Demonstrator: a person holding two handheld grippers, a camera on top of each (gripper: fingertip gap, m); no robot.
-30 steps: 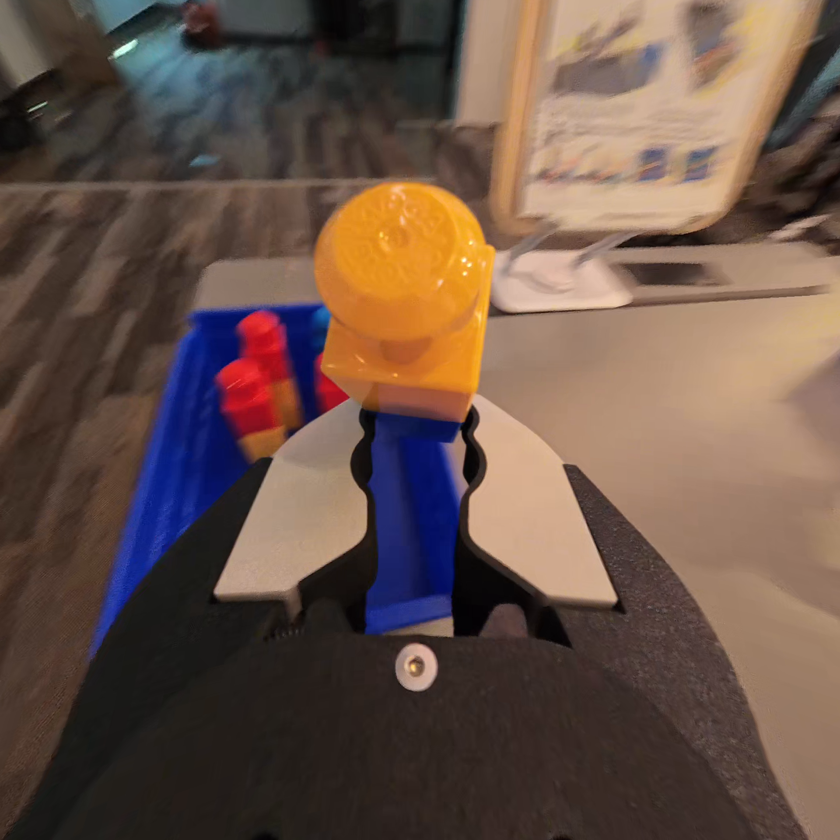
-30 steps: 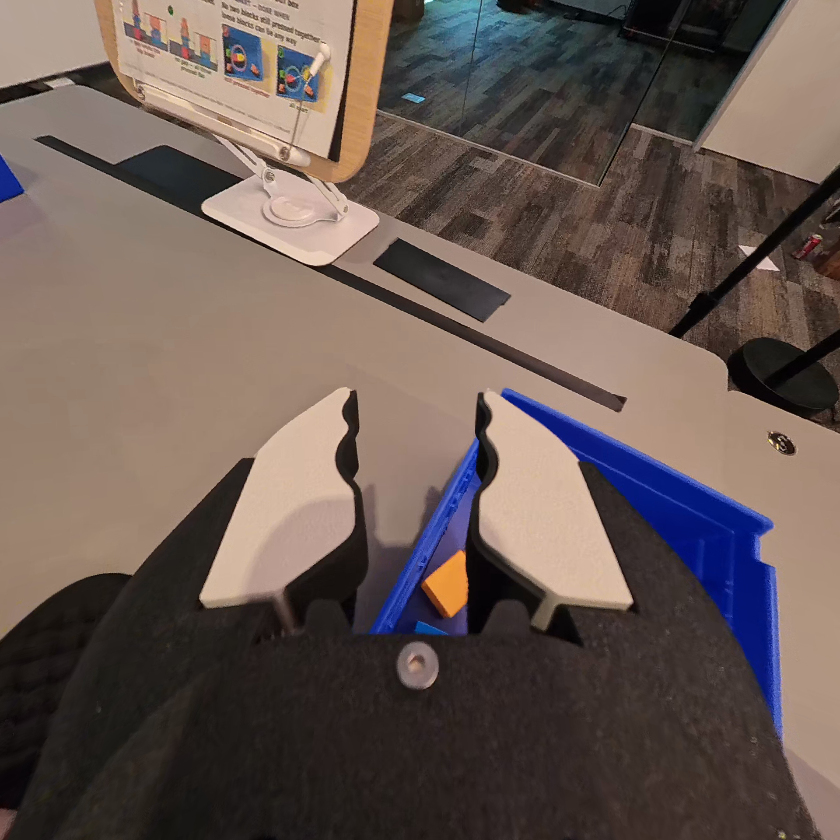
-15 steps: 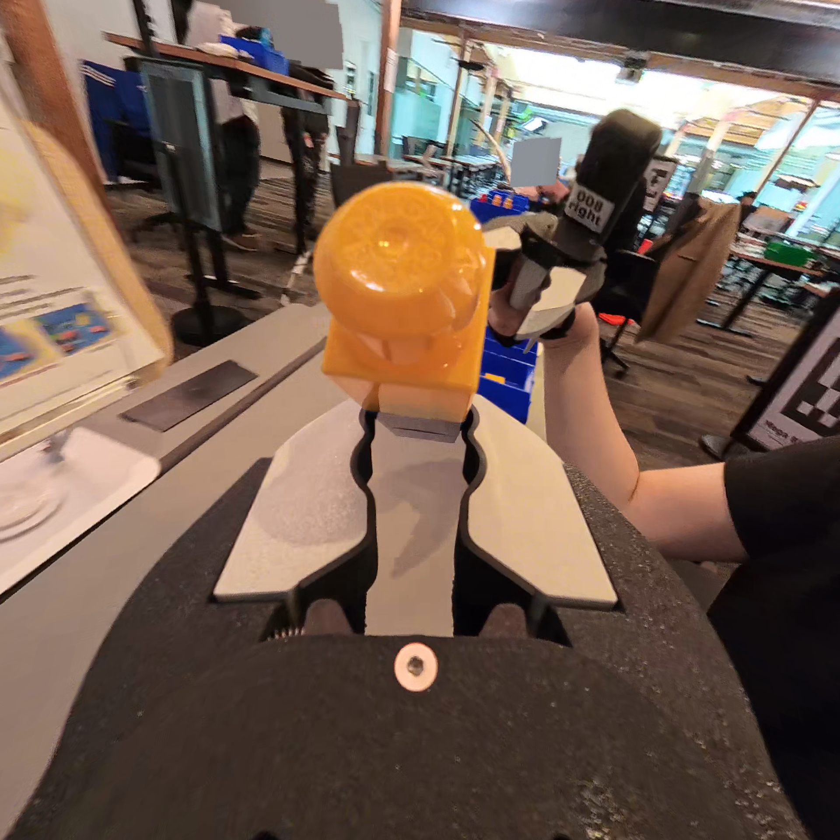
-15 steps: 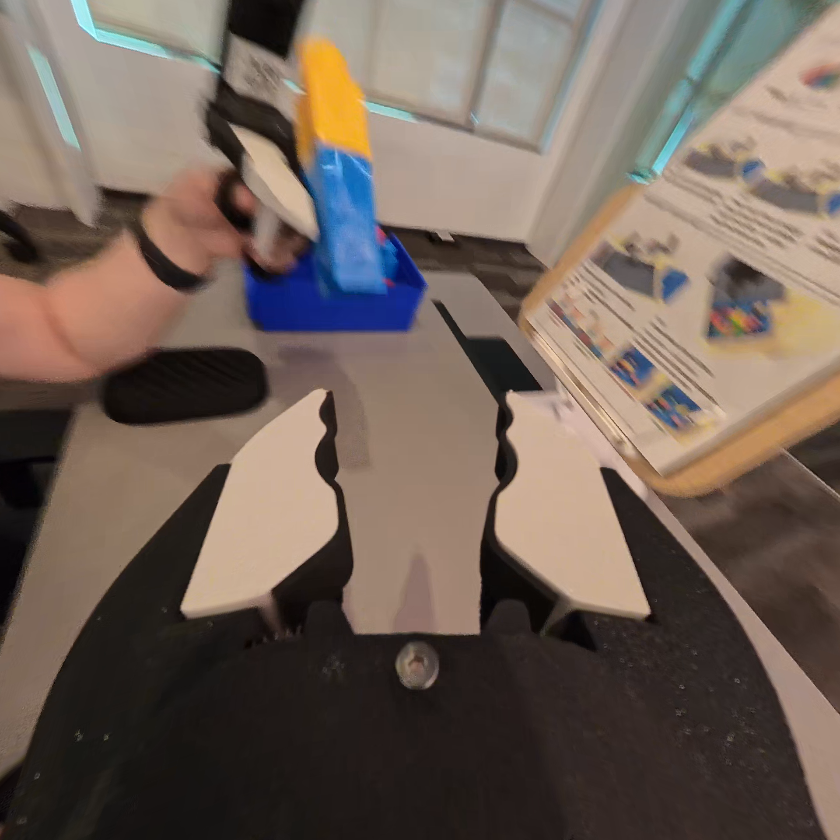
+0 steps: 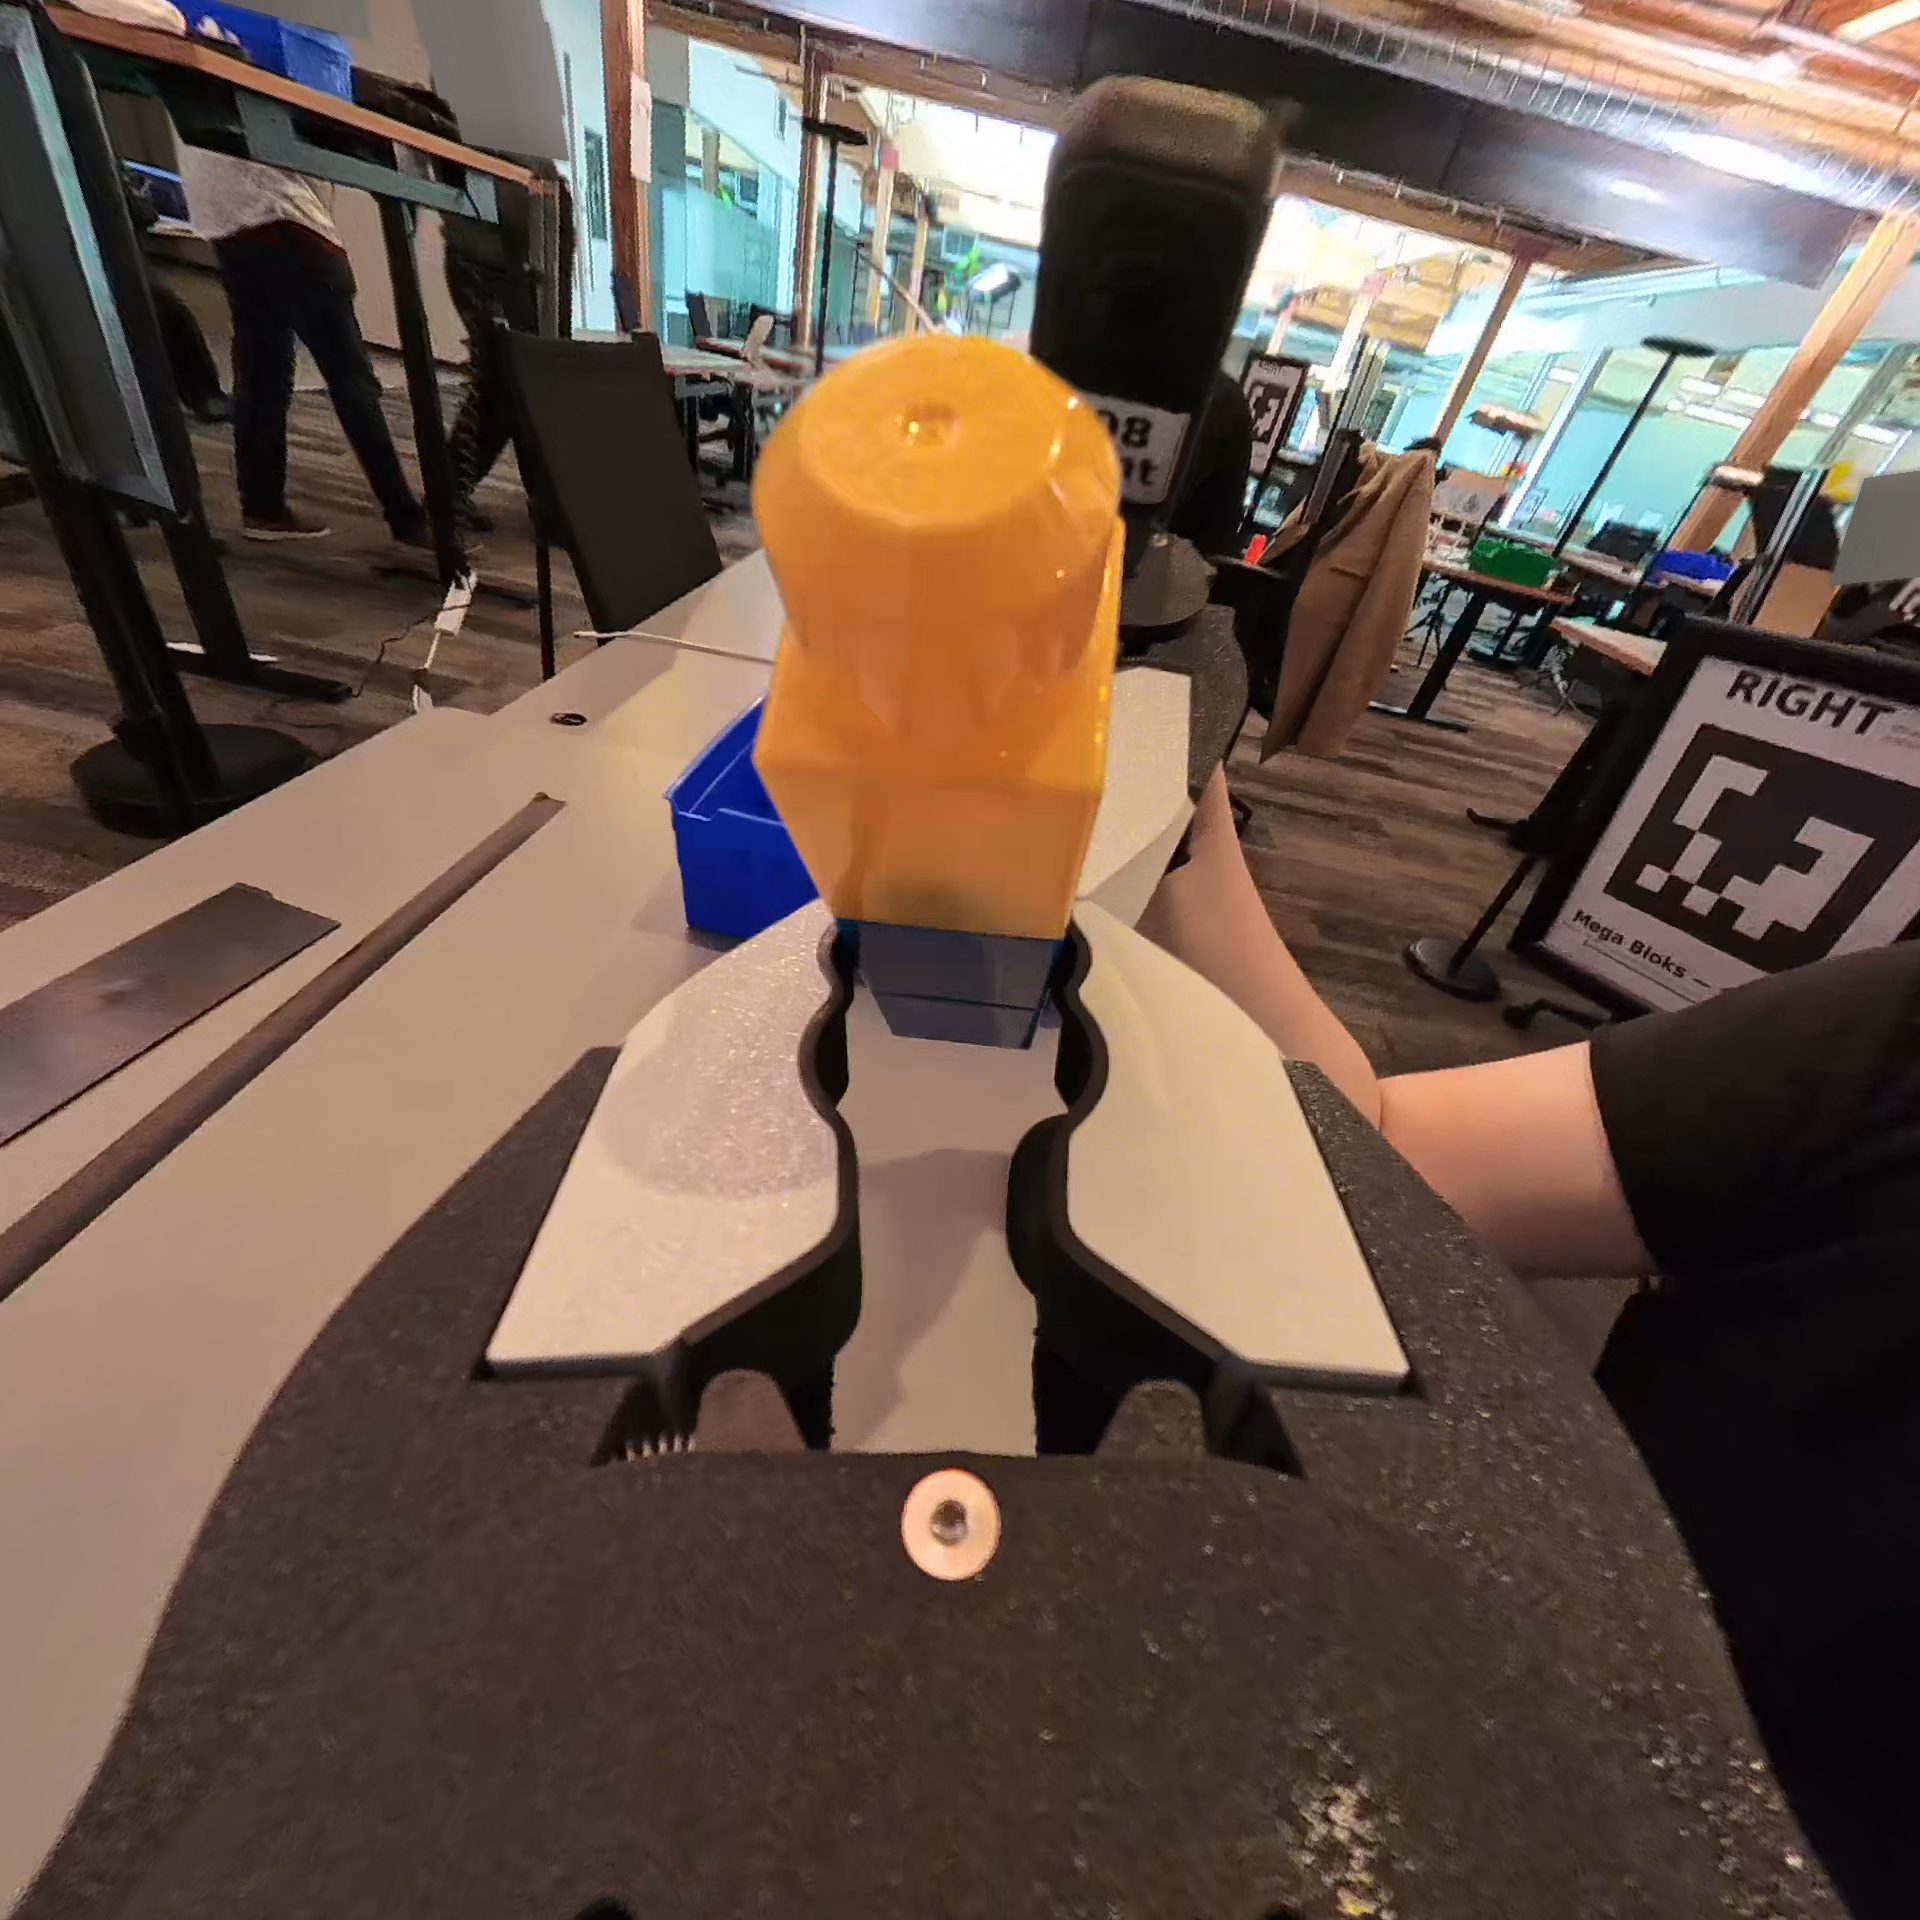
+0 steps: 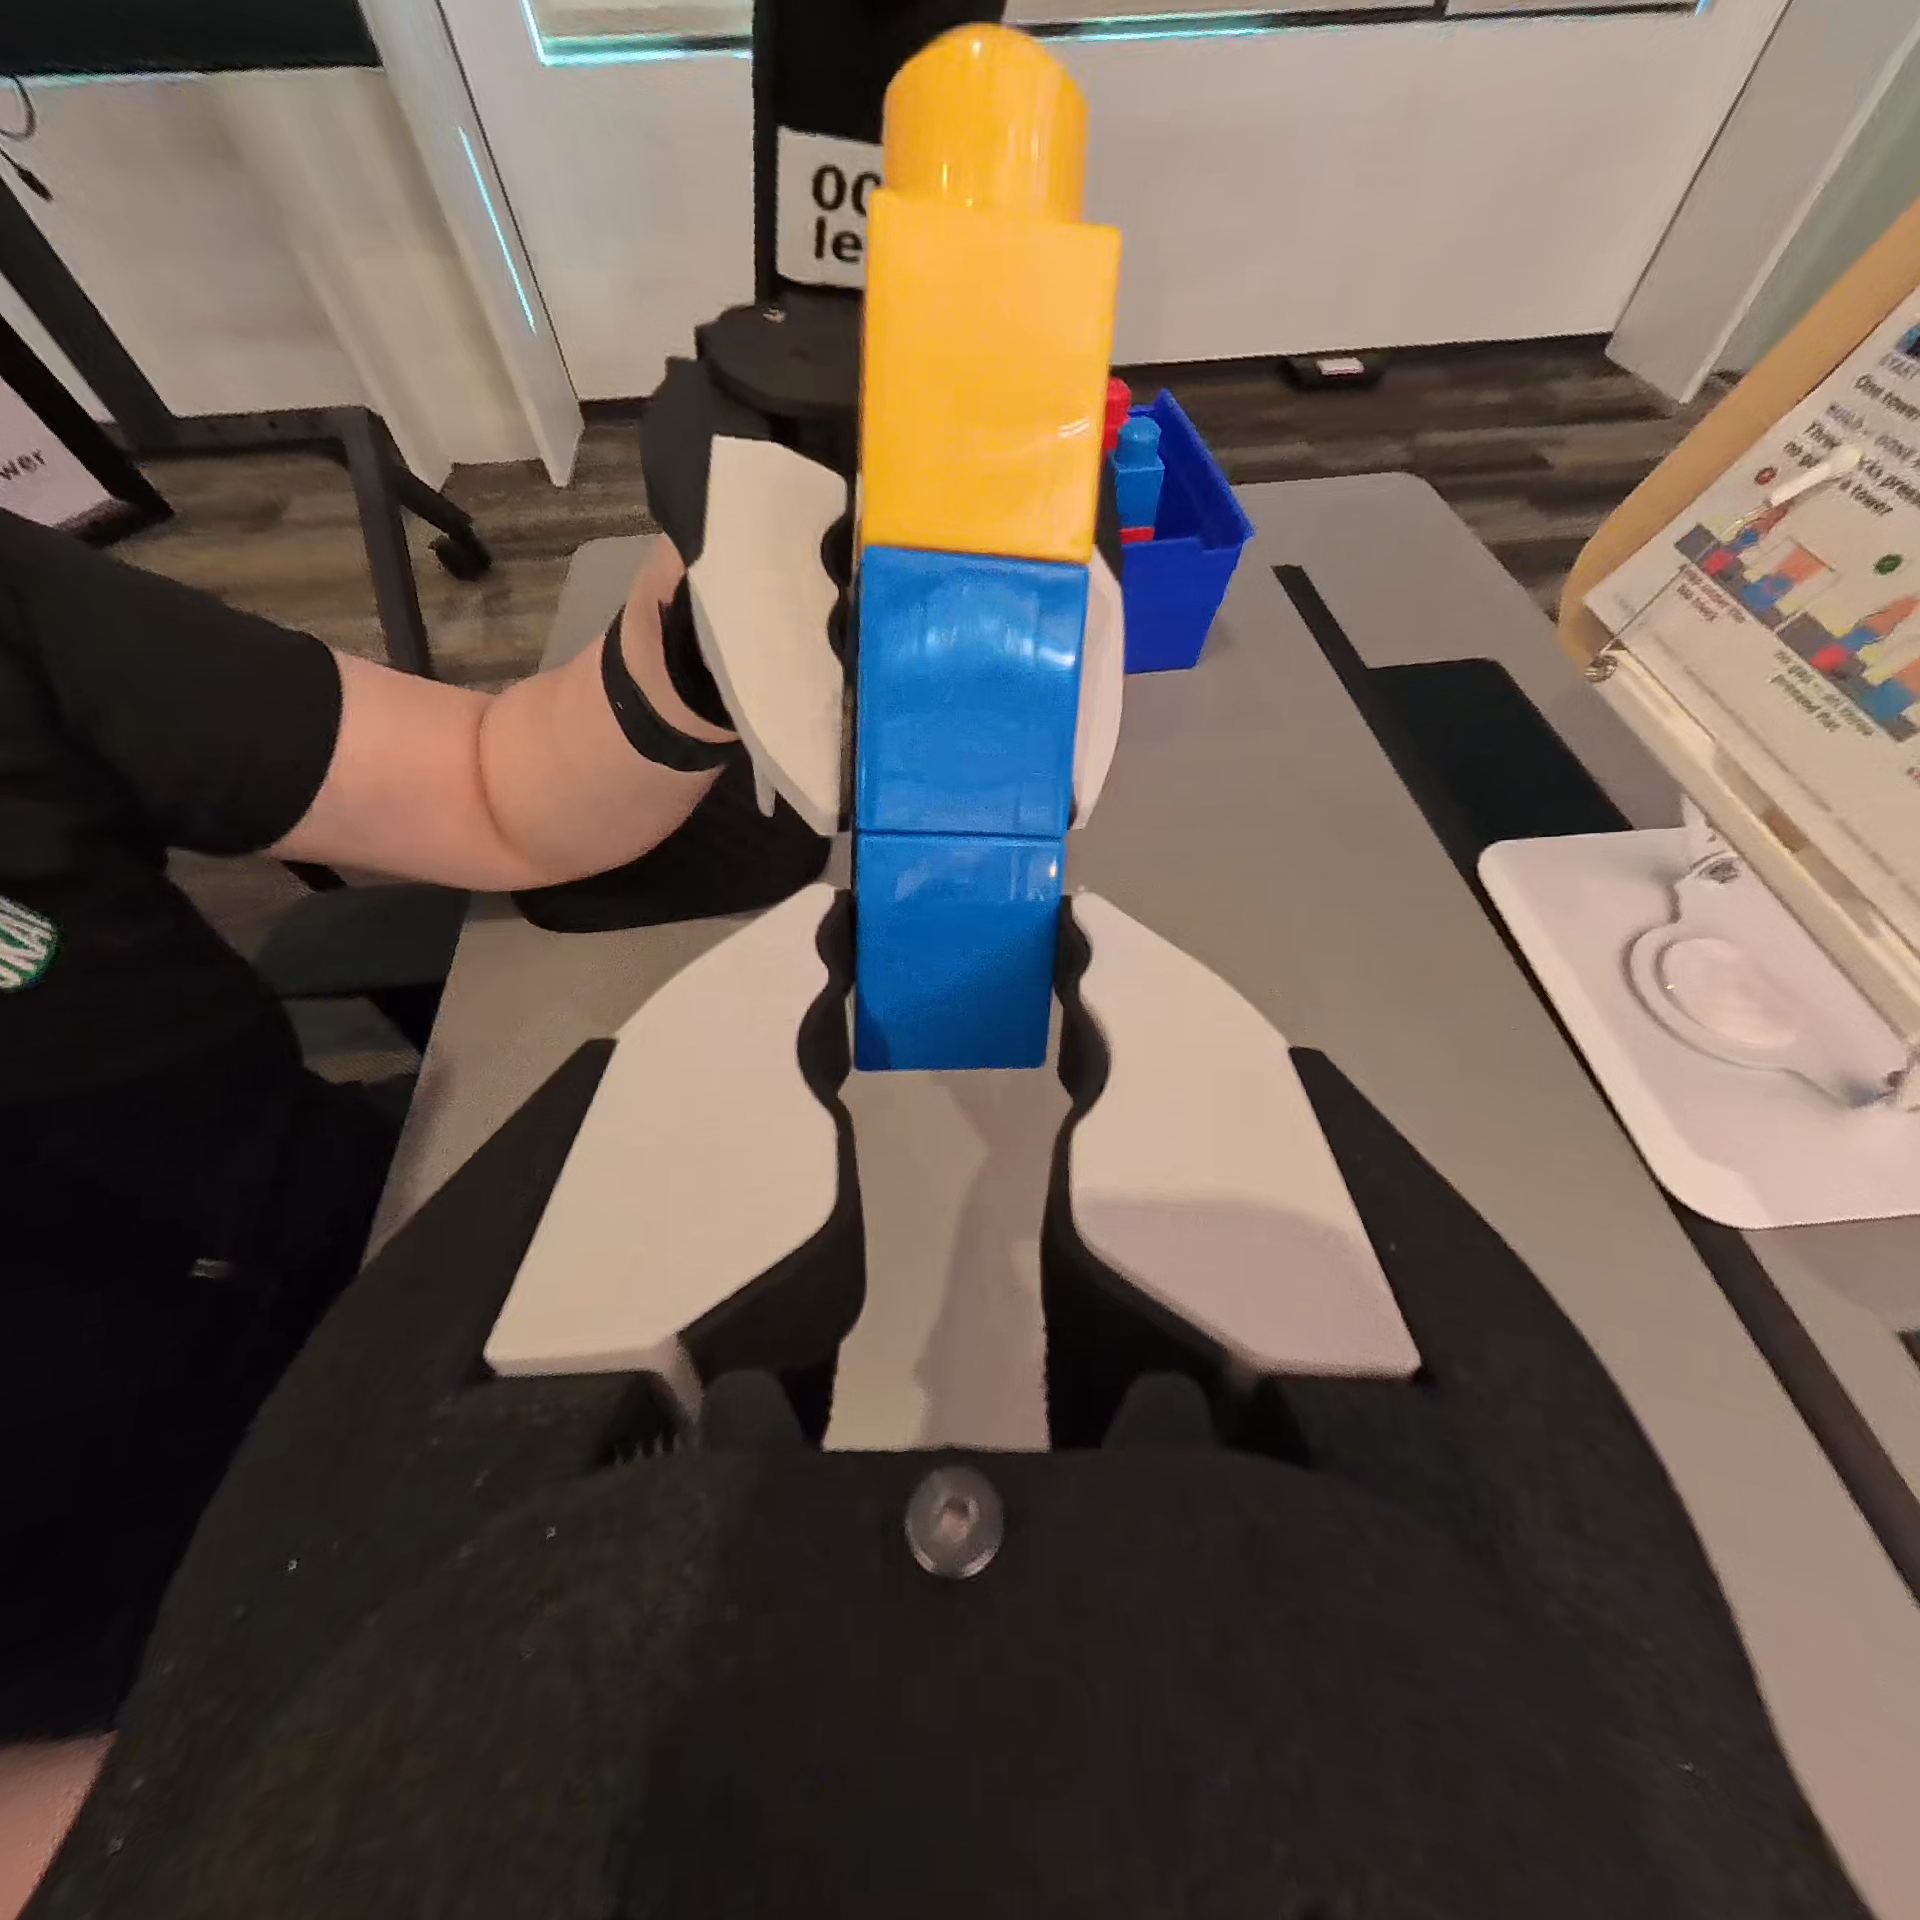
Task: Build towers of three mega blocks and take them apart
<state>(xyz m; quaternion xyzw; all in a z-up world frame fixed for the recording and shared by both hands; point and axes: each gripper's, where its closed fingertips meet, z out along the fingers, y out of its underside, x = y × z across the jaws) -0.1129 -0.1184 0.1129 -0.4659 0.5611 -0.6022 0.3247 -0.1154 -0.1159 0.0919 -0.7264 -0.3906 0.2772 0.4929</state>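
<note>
Grey table (image 6: 1226,831), open office beyond. Three-block tower (image 6: 971,582) held in air above table: left gripper (image 5: 951,961) clenched on middle blue block, right gripper (image 6: 956,971) closing around bottom blue block (contact unclear), likely to pull it off; blue bin (image 6: 1179,540) behind tower

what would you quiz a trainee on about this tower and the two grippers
1. How many blocks make up the tower? A two, B three, C four.
2. True or false: the top block is red.
3. Fill in: the right gripper grips the bottom block; the left gripper grips the ___ block.

Key: 1 B. 2 false, it is orange. 3 middle.
</note>
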